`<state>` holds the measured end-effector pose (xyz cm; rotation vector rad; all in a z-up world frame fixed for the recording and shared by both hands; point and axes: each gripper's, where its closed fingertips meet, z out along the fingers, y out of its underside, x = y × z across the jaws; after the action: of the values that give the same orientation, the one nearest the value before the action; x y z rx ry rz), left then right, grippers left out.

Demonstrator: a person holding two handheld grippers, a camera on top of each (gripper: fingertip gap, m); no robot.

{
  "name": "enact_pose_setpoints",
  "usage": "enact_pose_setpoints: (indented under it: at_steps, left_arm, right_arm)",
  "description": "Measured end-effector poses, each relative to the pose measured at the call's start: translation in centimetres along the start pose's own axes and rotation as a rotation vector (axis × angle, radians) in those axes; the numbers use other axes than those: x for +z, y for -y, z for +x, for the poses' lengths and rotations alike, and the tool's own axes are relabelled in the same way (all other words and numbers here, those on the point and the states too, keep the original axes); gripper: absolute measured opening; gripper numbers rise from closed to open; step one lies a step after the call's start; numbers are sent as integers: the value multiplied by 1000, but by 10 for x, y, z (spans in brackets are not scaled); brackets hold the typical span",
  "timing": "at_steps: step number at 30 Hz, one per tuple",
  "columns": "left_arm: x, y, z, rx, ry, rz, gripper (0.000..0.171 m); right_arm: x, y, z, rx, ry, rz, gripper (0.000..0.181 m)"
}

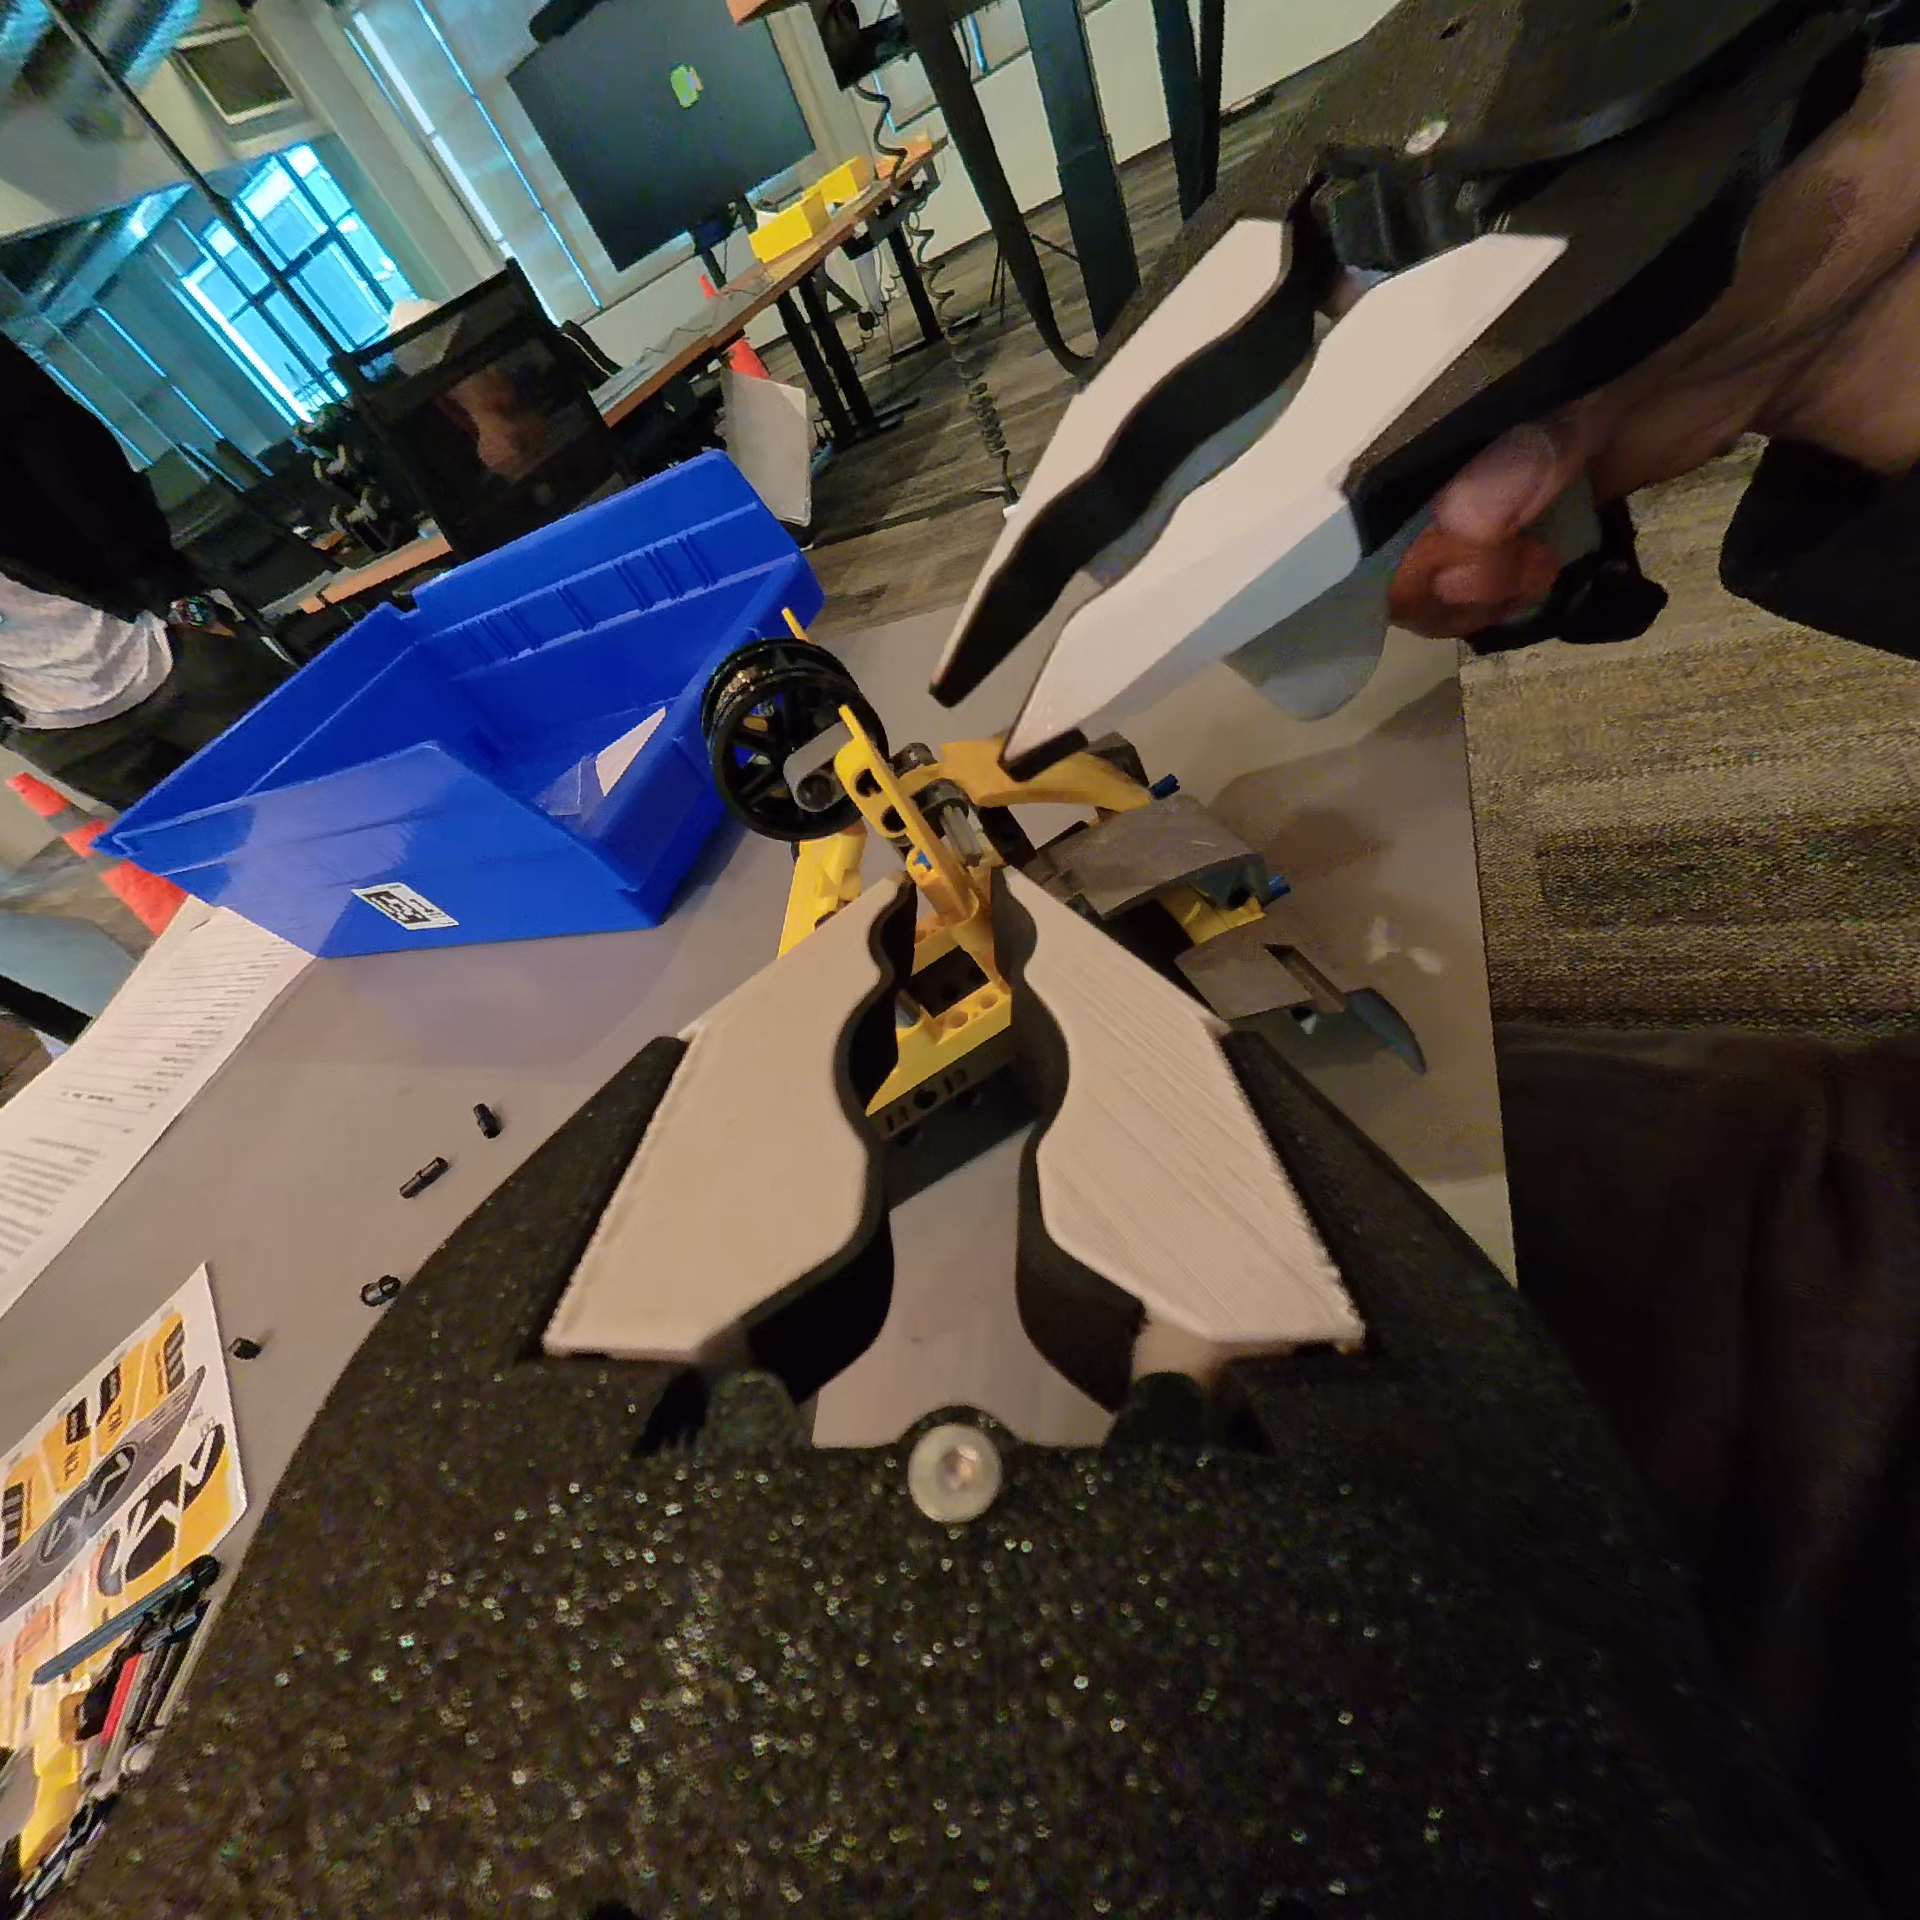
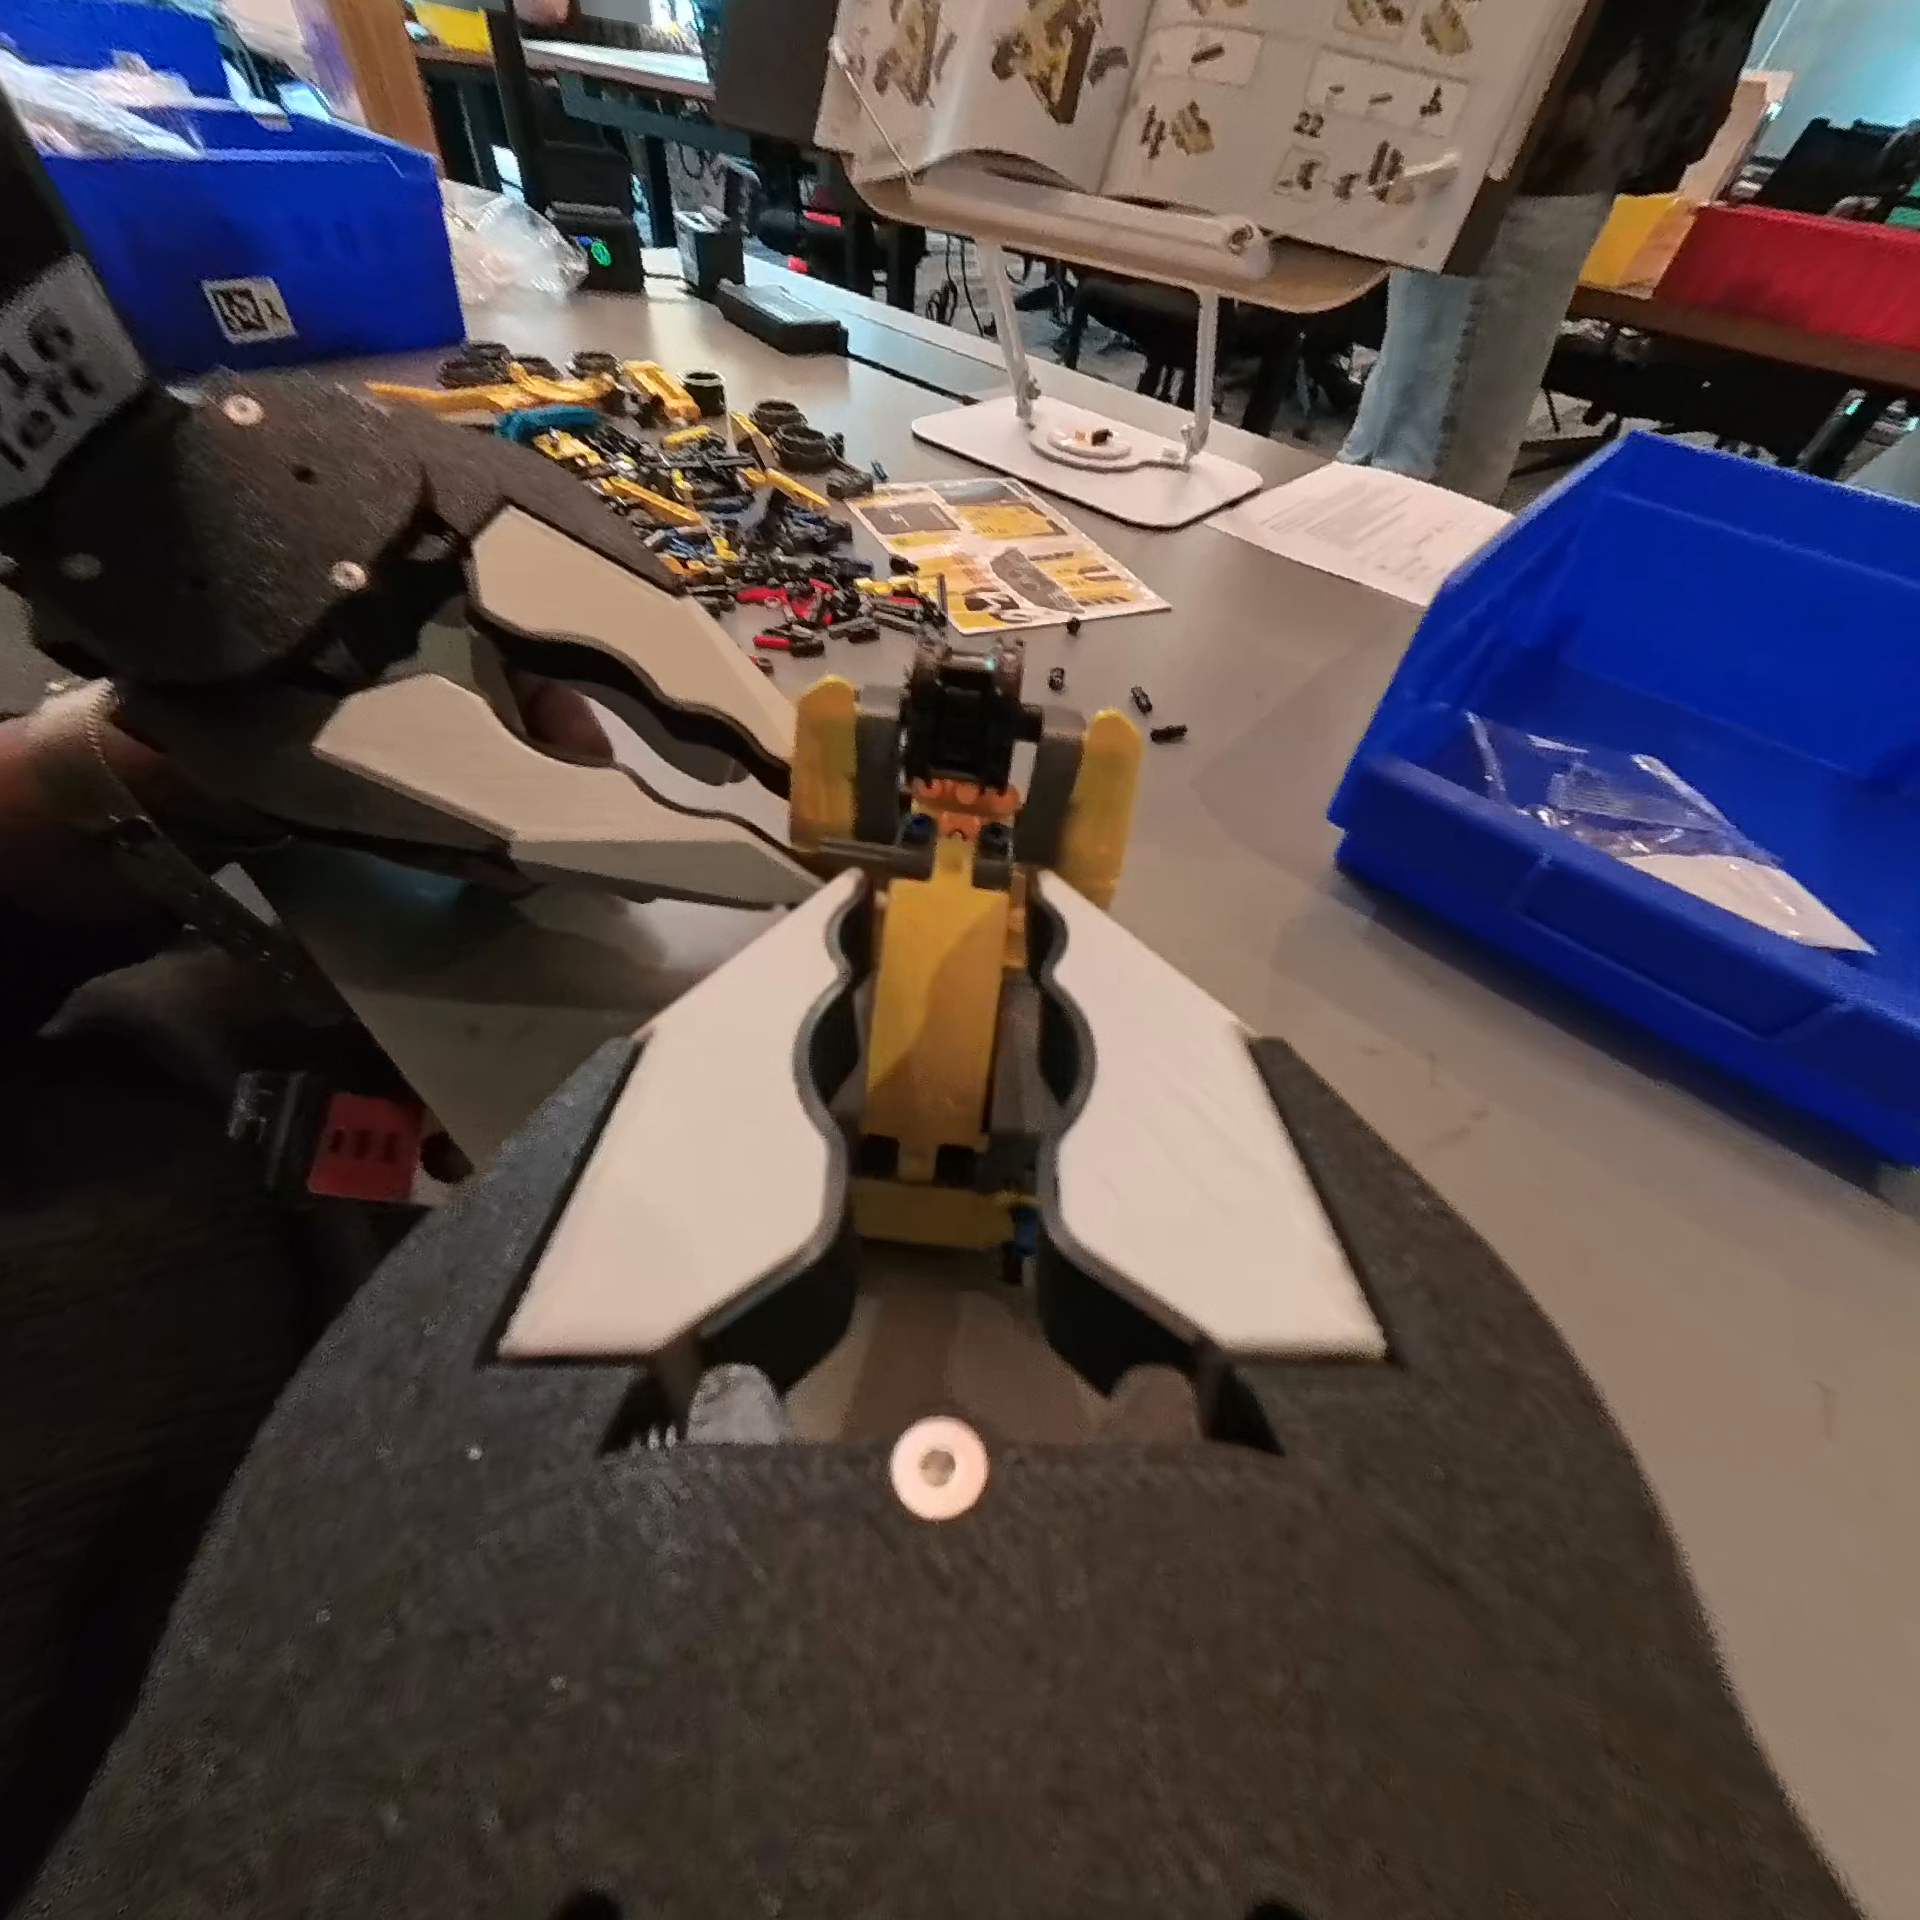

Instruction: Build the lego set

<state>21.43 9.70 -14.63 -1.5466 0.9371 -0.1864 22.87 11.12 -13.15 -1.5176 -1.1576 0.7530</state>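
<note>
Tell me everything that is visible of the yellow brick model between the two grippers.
The yellow brick model is a partly built plastic vehicle frame of yellow beams, grey panels and blue pins, with one black spoked wheel at its far end. It sits just over the grey table. The left gripper is closed on a yellow beam; the right gripper clamps its yellow body.

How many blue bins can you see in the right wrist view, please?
2. The far-left bin stands at the back; the right-hand bin sits near the right edge, holding clear plastic bags. Others may be hidden.
</note>
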Motion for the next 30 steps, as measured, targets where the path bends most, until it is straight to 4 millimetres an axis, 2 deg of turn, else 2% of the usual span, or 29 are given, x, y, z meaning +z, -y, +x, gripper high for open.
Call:
enact_pose_setpoints:
  at_steps: [2, 7, 30]
  left_arm:
    - [0, 0, 0, 1, 1, 0, 13]
    - [0, 0, -1, -1, 11, -4, 13]
    - [2, -2, -5, -14, 34, -14, 12]
  right_arm:
    - [3, 3, -3, 22, 9, 15, 32]
    - [8, -11, 0, -23, -22, -51, 29]
    - [8, -11, 0, -31, -26, -53, 26]
